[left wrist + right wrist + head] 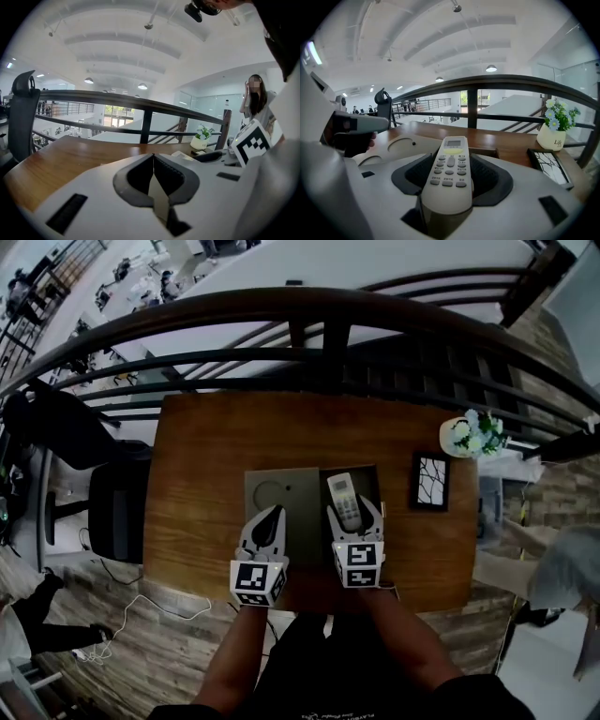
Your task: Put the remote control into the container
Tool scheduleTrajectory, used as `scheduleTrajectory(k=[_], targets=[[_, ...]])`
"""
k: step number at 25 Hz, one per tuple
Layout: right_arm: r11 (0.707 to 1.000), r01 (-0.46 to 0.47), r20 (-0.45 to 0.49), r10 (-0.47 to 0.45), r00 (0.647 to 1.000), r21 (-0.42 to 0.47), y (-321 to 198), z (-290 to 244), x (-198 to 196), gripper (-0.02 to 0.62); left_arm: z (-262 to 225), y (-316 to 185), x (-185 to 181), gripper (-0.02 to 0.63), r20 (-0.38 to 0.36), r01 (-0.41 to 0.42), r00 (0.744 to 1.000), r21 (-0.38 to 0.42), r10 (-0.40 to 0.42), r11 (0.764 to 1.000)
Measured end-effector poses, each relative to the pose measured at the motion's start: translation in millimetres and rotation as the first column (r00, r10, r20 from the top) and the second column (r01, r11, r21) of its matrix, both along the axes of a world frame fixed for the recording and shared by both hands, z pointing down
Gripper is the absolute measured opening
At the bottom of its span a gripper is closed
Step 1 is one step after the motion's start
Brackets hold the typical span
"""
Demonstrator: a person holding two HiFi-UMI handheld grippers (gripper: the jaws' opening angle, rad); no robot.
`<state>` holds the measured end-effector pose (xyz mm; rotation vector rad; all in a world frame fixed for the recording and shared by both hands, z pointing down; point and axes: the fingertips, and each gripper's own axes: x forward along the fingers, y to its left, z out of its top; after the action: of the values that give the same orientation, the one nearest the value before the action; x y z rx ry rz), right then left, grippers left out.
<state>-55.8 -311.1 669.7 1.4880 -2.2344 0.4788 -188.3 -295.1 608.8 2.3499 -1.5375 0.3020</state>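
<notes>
A white remote control (344, 500) with grey buttons is clamped lengthwise in my right gripper (353, 514), screen end pointing away from me. It hangs over the open dark container (371, 475) on the wooden table. In the right gripper view the remote (451, 154) fills the gap of the right gripper (450, 174), with the container's rim (485, 151) just beyond it. My left gripper (273, 519) is shut on nothing, above the grey-green lid (291, 486) lying left of the container. Its jaws meet in the left gripper view (153, 158).
A framed picture (431, 482) and a white vase of flowers (472, 435) stand on the table (202, 493) at right. A dark railing (309, 306) runs along the far edge. A black chair (112, 512) stands left of the table.
</notes>
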Motion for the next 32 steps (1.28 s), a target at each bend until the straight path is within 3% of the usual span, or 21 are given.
scheduleTrajectory(k=[16,32], targets=[[0.991,-0.007,-0.017,0.004,1.0,-0.135,-9.2,36.0,-3.4,0.272,7.6,-6.4,-11.4,0.008,-0.012,0.024,1.0,-0.014,-0.024,1.0],[0.951,0.025,-0.047,-0.042,0.998,-0.307,-4.8,67.3,-8.8,0.272,5.7,-8.8,-12.6,0.008,-0.028,0.026,0.999,-0.002,-0.026,1.0]])
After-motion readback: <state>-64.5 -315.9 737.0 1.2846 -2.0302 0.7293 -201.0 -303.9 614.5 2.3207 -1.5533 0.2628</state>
